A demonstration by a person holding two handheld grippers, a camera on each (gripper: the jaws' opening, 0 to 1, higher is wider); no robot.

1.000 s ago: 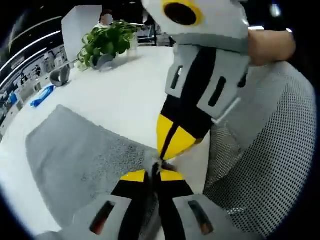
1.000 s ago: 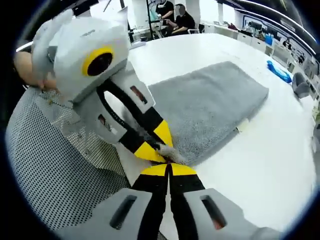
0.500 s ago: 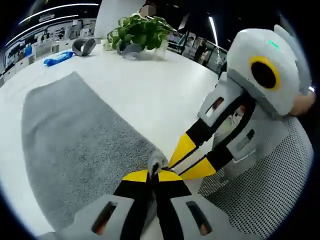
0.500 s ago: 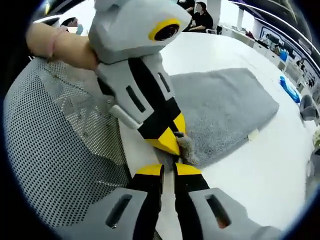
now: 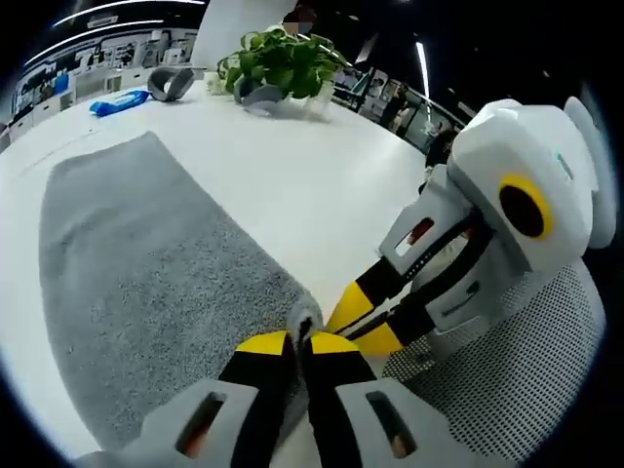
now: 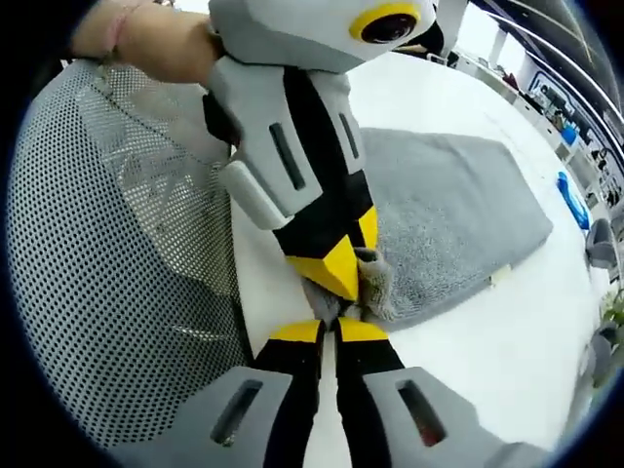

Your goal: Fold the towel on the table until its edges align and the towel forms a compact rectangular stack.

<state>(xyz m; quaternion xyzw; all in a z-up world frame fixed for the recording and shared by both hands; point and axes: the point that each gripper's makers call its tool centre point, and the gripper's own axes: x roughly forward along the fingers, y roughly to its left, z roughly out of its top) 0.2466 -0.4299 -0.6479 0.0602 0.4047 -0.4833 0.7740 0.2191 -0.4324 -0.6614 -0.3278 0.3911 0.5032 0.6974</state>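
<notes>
Left claw (image 5: 300,343) jaws pinched together; right claw (image 6: 330,330) jaws closed, tips touching left claw; hand (image 6: 146,44) gripping left.

Each camera rides low behind my jaws, facing the other closely across the shared towel (image 5: 146,263) corner.
</notes>
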